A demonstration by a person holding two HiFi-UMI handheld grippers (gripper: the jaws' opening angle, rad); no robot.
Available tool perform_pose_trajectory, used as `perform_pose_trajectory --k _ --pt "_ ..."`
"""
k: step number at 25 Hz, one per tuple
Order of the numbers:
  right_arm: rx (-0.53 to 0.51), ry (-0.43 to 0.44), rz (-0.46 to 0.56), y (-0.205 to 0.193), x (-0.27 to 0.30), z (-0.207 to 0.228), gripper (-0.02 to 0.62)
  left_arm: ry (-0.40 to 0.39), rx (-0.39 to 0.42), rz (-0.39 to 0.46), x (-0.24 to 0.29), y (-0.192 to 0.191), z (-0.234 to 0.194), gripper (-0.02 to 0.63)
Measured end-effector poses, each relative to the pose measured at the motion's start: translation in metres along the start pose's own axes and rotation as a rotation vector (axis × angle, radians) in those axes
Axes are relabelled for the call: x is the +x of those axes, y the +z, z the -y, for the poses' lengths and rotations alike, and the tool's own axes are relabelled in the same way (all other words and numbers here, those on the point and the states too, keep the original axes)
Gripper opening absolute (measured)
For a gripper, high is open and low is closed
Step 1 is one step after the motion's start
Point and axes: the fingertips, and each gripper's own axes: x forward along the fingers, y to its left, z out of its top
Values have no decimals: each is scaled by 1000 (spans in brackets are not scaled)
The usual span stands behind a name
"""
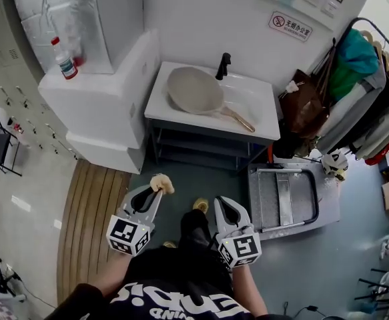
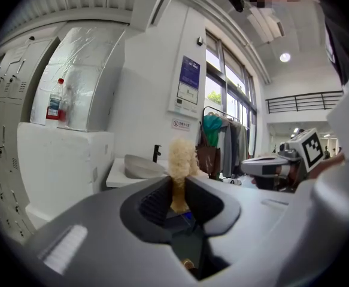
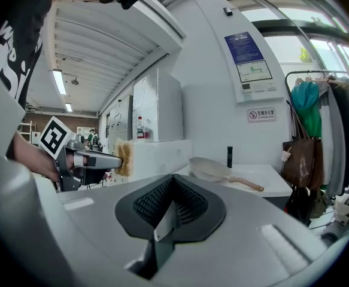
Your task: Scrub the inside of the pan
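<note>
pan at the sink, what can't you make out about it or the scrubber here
Pan: dirt or residue, too small in all three views.
Sink: drain and any water, head view, covered by the pan.
Scrubber: lower end, left gripper view, sunk between jaws of the left gripper.

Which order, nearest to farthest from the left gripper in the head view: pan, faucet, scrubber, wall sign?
1. Scrubber, clamped in the jaws of the left gripper.
2. Pan, ahead in the sink.
3. Faucet, behind the pan at the sink's back.
4. Wall sign, above and right of the faucet.
</note>
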Motion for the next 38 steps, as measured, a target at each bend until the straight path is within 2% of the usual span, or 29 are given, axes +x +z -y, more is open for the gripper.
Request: perform_pose_trajectory --k 6,14,27,38 --pt "11 -3 -12 -4 23 13 9 -12 -7 -19 25 -3 -12 61" --pt "22 -8 -22 -5 57 56 9 -15 -7 -32 78 2 -26 61" --pt "38 60 -23 26 135 150 9 24 16 -29 188 59 -46 61" --pt "27 151 -17 49 200 232 9 109 15 -3 277 94 -64 62"
